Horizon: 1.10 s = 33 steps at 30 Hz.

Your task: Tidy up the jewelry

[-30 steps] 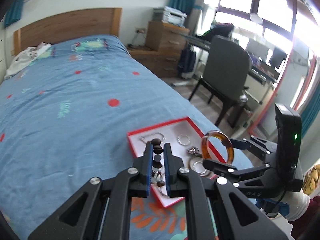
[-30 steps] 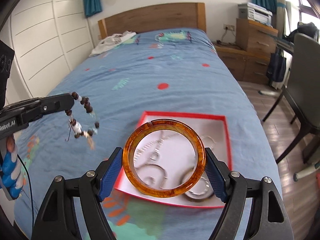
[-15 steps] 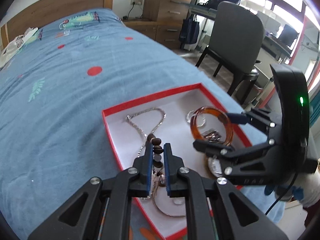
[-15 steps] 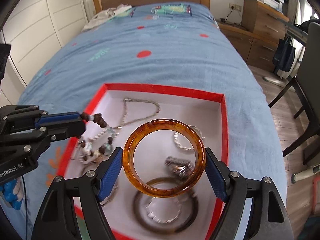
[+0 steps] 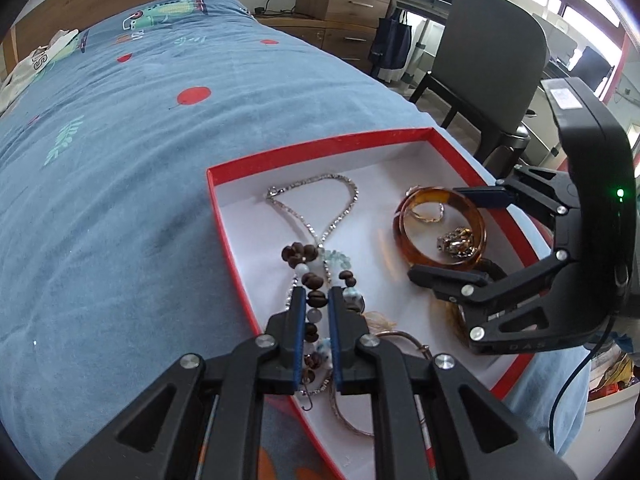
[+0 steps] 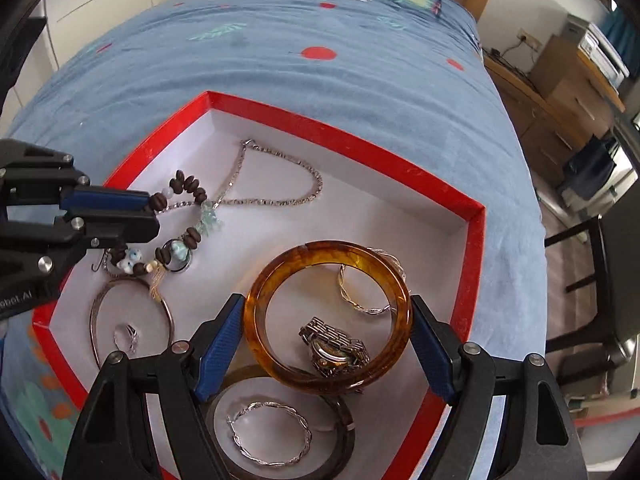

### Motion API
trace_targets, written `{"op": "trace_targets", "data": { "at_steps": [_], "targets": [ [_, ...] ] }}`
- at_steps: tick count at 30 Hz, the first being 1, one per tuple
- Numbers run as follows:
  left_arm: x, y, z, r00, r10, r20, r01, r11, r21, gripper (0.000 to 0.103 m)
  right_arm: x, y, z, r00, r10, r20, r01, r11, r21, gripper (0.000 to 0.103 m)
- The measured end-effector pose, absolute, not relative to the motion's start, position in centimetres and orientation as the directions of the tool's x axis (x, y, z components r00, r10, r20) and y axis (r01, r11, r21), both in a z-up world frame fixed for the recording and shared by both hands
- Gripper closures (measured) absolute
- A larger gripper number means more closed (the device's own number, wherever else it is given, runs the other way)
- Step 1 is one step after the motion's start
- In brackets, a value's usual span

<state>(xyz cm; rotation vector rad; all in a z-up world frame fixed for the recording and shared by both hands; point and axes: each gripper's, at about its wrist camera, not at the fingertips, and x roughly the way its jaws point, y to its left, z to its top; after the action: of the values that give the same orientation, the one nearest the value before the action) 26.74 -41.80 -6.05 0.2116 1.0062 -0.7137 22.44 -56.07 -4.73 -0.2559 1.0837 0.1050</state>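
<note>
Right wrist view: right gripper (image 6: 328, 344) spread wide, clamping one amber bangle (image 6: 328, 316); left gripper (image 5: 317, 300) pinching one beaded bracelet (image 5: 316, 300).

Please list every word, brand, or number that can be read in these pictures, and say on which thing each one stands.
"O A S": on the right gripper body, left wrist view; may be part of a longer word.
"bot.AI": on the left gripper body, right wrist view; the start is cut off.
White cloth: large letters, not clearly readable.
Bed cover print: blurred.

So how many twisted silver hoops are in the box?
2: one twisted silver hoop lies inside the dark bangle; the second hoop shows through the translucent amber bangle. More may be hidden.
</note>
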Motion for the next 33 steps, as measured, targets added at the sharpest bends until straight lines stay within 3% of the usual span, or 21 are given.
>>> {"op": "trace_targets", "data": {
  "at_steps": [4, 9, 11, 22, 33],
  "targets": [
    [26.7, -41.7, -5.8, 0.317, -0.463, -0.828, 0.626, 0.758, -0.184, 0.088, 21.9, -56.2, -4.5, 0.468, -0.045, -0.883, -0.201, 0.967, -0.156, 0.023],
    [26.0, -41.5, -4.8, 0.302, -0.489, -0.818, 0.638, 0.741, -0.207, 0.069, 20.8, -56.4, -3.4, 0.491, -0.036, -0.870, -0.178, 0.974, -0.141, 0.022],
    [25.5, -41.3, -4.4, 0.309, -0.488, -0.816, 0.635, 0.745, -0.205, 0.066, 20.2, -56.8, -2.5, 0.510, -0.035, -0.860, -0.152, 0.980, -0.130, 0.021],
    [21.3, -35.6, 0.5, 0.418, -0.457, -0.785, 0.555, 0.813, -0.178, 0.064, 14.7, -56.0, 3.3, 0.606, -0.014, -0.795, -0.004, 1.000, -0.021, 0.020],
    [14.3, -24.6, 4.6, 0.583, -0.307, -0.753, 0.378, 0.922, -0.083, 0.049, 8.3, -47.5, 6.7, 0.663, 0.039, -0.747, 0.003, 0.999, 0.055, 0.013]
  ]
}}
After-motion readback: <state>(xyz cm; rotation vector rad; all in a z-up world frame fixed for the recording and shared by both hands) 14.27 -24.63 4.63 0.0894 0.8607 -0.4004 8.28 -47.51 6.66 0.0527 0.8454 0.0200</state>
